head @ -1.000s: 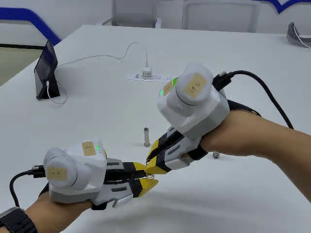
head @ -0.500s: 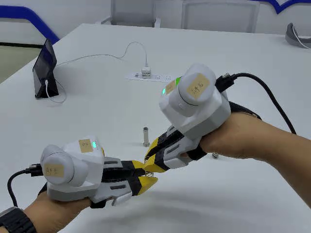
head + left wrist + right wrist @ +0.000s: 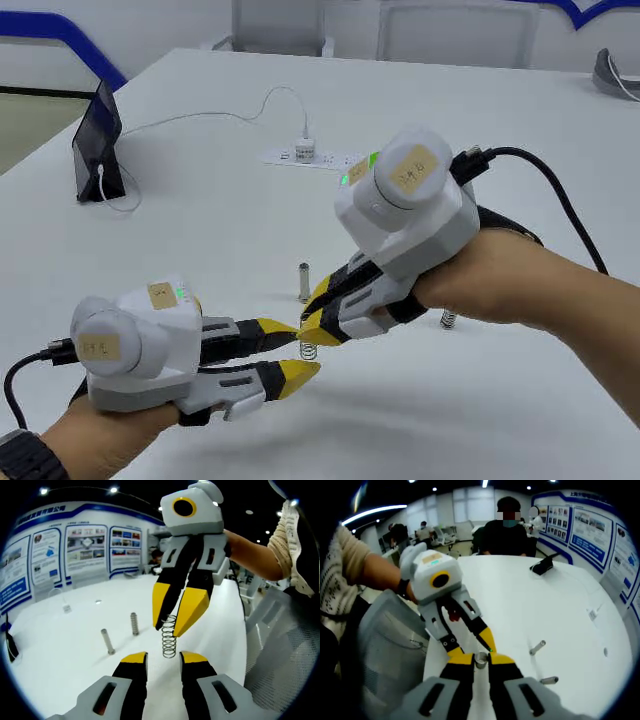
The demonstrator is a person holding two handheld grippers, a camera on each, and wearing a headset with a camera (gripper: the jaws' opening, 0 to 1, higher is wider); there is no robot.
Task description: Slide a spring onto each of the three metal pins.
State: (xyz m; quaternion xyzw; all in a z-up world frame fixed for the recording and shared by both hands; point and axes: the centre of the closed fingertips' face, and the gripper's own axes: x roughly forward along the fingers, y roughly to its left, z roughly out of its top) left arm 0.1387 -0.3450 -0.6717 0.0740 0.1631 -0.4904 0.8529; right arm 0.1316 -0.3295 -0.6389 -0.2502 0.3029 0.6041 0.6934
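Note:
My right gripper (image 3: 308,335) is shut on the top of a small steel spring (image 3: 309,350), which hangs just above the white table (image 3: 200,230). My left gripper (image 3: 303,349) is open, one yellow tip on each side of the spring and apart from it. In the left gripper view the spring (image 3: 169,639) dangles from the right gripper (image 3: 168,629) above my own open left gripper (image 3: 163,656). A bare metal pin (image 3: 304,283) stands just behind. Another pin with a spring on it (image 3: 447,318) stands by the right wrist. The right gripper view has the spring (image 3: 480,660) end-on.
A dark tablet on a stand (image 3: 95,140) with a cable sits at the far left. A white power strip (image 3: 305,155) lies at the back centre. Chairs stand beyond the far edge. In the left gripper view the bare pin (image 3: 106,641) and the sprung pin (image 3: 134,623) stand left of the jaws.
My left gripper has opened and drawn back a little to the left. The spring now hangs from the right gripper alone, which has barely moved.

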